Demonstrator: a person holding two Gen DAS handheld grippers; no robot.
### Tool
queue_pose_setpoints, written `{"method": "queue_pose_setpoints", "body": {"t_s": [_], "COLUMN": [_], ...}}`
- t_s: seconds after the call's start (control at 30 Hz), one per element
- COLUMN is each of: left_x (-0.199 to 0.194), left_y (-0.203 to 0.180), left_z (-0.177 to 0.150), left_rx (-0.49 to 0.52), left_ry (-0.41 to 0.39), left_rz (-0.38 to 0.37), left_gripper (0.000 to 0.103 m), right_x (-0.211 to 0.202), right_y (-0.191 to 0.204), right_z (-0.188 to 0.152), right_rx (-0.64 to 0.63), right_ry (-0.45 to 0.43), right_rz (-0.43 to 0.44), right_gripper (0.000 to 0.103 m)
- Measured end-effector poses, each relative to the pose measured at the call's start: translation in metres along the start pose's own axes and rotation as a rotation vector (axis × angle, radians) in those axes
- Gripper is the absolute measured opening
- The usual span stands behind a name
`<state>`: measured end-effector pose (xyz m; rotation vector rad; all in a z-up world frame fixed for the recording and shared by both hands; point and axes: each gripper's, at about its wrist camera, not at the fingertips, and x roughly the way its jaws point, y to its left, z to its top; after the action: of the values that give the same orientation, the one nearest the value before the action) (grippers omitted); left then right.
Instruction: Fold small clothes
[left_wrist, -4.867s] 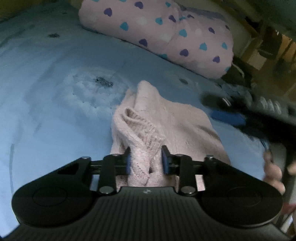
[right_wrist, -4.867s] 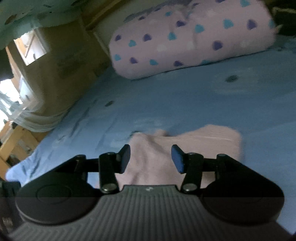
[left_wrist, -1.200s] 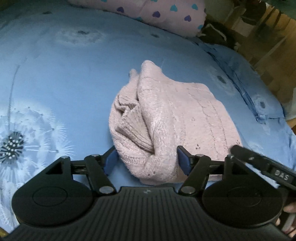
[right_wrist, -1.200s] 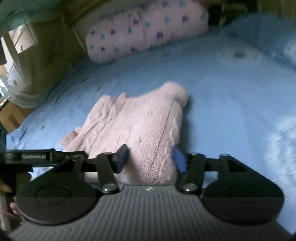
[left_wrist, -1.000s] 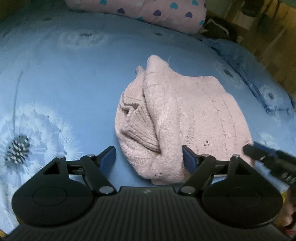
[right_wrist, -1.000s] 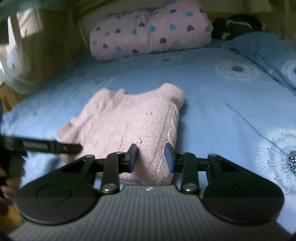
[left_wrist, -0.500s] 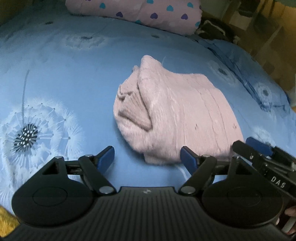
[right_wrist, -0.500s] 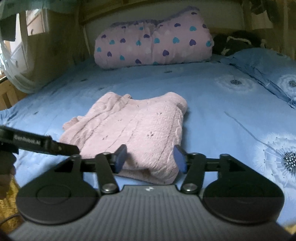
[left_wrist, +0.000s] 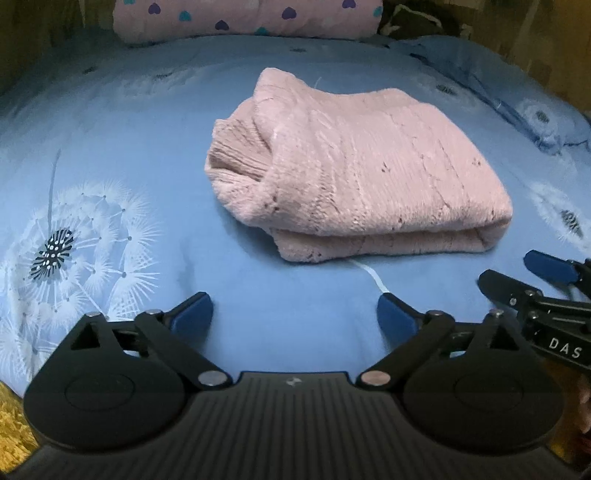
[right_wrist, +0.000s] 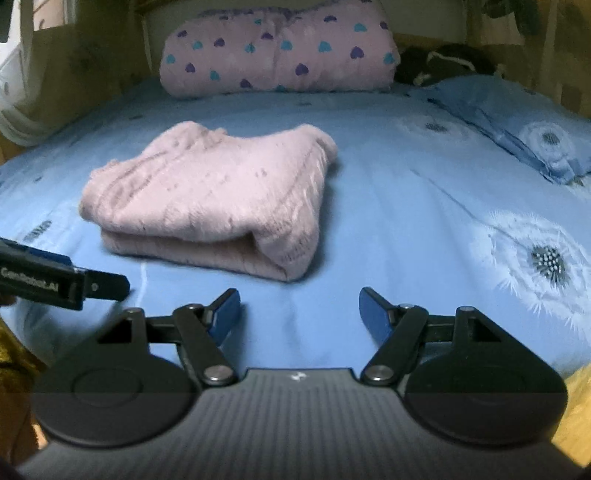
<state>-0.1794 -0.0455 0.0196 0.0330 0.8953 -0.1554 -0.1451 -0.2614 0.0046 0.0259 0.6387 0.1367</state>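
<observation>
Sweater (left_wrist: 354, 166), a pink cable knit, lies folded into a thick rectangle on the blue dandelion-print bed sheet (left_wrist: 110, 122), in front of the heart-print pillow (right_wrist: 277, 51) at the far end. Judging by its look, it is soft, light and bulky, likely to slump or spring open if lifted by one layer; a pinch through all layers at the near doubled edge or its two near corners would hold best. Going left to right, the left gripper (left_wrist: 293, 314) has its jaws spread wide over bare sheet with nothing between them, having just opened further, and the right gripper (right_wrist: 299, 310) likewise stands with jaws apart and empty, having just been opening. About a second earlier both pairs of jaws flanked the sweater's near edge; now both are clear of it and the bundle rests untouched.
</observation>
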Motion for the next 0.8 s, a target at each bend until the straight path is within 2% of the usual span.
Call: {"method": "queue_pose_setpoints", "body": {"t_s": [0.13,0.5,0.8], "left_x": [0.0036,0.0064,0.0098], "left_y": [-0.0072,-0.0005,0.0012], "left_z": [-0.0024,-0.0017,-0.0023], "left_rx": [0.014,-0.018,-0.006], "left_ry": [-0.008,-0.007,-0.007], "left_rz": [0.024,0.003,-0.004], "left_gripper": [0.103,0.103,0.103], "right_x": [0.0028,0.0073,0.0096], "right_y": [-0.0018,0.0006,0.0044], "right_z": [-0.0026,-0.0081,-0.0104], "right_rx": [0.017,0.024,0.014], "right_ry": [-0.006,-0.032,-0.046], "right_rz": [0.004,0.0,-0.009], "right_gripper": [0.074,0.079,0.083]}}
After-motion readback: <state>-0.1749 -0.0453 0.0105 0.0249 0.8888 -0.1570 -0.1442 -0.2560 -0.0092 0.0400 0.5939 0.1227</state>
